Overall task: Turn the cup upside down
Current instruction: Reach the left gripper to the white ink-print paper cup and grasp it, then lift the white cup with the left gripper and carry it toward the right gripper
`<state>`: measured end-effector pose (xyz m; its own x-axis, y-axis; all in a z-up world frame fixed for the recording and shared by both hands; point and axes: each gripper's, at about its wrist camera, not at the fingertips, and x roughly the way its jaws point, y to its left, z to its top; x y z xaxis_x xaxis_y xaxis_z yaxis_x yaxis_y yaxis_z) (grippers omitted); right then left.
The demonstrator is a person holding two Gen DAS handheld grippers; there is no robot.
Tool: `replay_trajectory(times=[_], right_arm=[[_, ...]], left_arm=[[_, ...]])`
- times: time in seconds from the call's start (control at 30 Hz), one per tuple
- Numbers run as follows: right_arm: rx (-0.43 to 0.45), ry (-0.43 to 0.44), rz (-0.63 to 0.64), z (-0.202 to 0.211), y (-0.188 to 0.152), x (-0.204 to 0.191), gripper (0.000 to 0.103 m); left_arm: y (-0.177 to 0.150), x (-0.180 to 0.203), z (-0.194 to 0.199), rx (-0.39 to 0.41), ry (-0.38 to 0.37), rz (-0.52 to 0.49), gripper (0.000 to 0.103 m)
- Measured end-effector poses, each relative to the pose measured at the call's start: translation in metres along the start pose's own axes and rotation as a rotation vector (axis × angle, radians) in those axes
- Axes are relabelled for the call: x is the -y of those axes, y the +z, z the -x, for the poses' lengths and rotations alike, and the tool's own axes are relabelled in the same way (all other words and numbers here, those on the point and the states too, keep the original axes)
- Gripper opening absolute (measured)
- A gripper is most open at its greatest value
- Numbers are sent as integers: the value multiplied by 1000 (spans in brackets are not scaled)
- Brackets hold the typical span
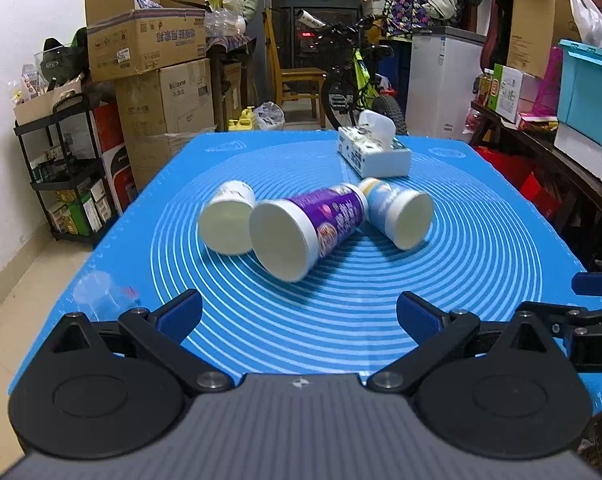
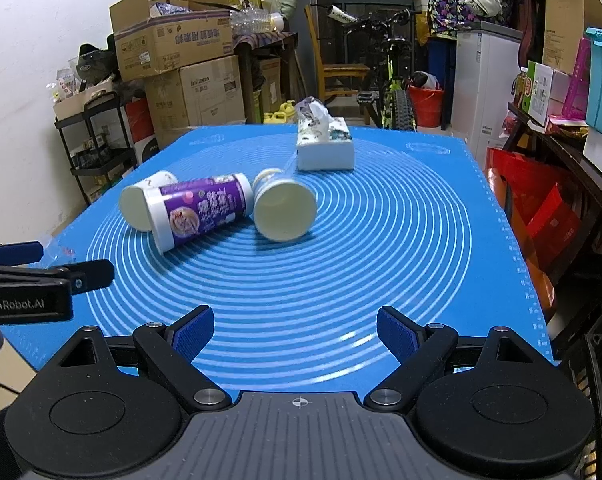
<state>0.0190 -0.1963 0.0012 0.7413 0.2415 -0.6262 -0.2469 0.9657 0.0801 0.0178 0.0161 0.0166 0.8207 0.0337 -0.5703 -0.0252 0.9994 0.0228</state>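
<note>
Three empty cups (image 1: 297,228) lie sideways on the mat (image 1: 481,240).

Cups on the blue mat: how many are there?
3, all lying on their sides mid-mat: a white cup on the left, the purple cup in the middle touching it, and a pale blue cup on the right, before the tissue box.

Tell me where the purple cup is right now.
The purple cup lies on its side mid-mat, between two white cups, with the tissue box behind.
</note>
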Motion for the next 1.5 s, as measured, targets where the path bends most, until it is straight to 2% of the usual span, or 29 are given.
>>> replay_trajectory(times=[0.2,0.33,0.57,0.87,1.03,1.07,1.1,1.17,1.23,1.33,1.5], right_arm=[[49,6,-11,-9,25,4,90],[72,10,-15,-18,39,4,90],[89,12,-26,-42,59,6,90],[83,32,-22,-80,74,2,90],[75,49,-18,-91,74,-3,90],[70,50,-15,-93,73,-4,90],[66,50,-13,-94,72,-5,90],[58,49,-12,-96,70,-6,89],[55,48,-14,-97,69,-5,90],[57,44,-16,-96,69,-5,90],[60,42,-20,-94,68,-2,90]], left_arm=[[27,-8,-15,30,47,-6,102],[49,-19,-38,18,70,9,102],[77,-34,-80,34,167,-3,102],[92,-44,-148,-120,242,-39,102],[95,-56,-177,-220,206,-9,101],[94,-57,-181,-238,202,-6,100],[93,-57,-185,-257,200,-4,91],[93,-64,-192,-293,181,42,86],[94,-68,-198,-329,172,81,68],[91,-75,-199,-358,141,112,60],[93,-82,-189,-342,118,155,58]])
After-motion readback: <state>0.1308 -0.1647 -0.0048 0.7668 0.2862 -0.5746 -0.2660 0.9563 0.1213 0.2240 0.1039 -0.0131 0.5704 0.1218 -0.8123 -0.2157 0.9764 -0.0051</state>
